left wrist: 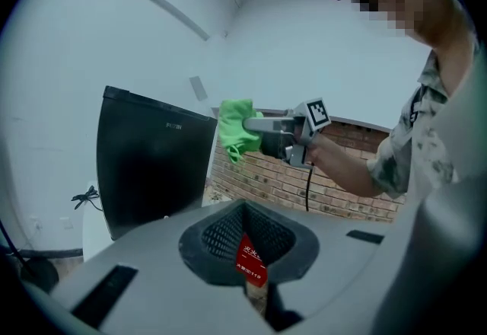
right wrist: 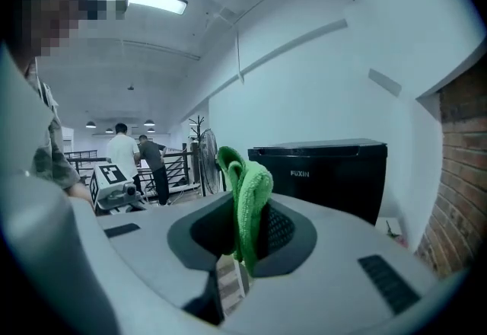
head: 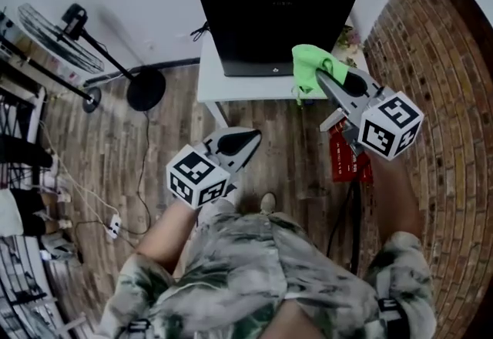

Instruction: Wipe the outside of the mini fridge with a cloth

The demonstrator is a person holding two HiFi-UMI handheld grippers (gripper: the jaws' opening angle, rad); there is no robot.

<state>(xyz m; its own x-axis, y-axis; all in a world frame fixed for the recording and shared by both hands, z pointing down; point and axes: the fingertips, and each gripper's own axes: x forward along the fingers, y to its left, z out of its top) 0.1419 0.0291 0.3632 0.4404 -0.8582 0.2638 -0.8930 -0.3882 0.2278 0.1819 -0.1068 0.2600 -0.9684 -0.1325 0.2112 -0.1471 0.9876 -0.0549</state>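
The black box-shaped mini fridge (head: 273, 10) stood with its door shut on a small white table (head: 254, 88) against the wall, and nothing on its dark faces showed whether any part had been wiped; judging by how things lay, the wiping had yet to begin and the whole outside was left to do. The right gripper (head: 327, 82) was raised in front of the fridge's lower right corner, its jaws pinched tight on a folded bright green microfibre cloth (head: 310, 65), which stood up out of the jaw tips. The right gripper view showed open air between cloth and fridge, so the cloth was near the cabinet but not touching it. The left gripper (head: 250, 137) hung lower, well apart from the fridge, its jaws drawn almost together and holding nothing.
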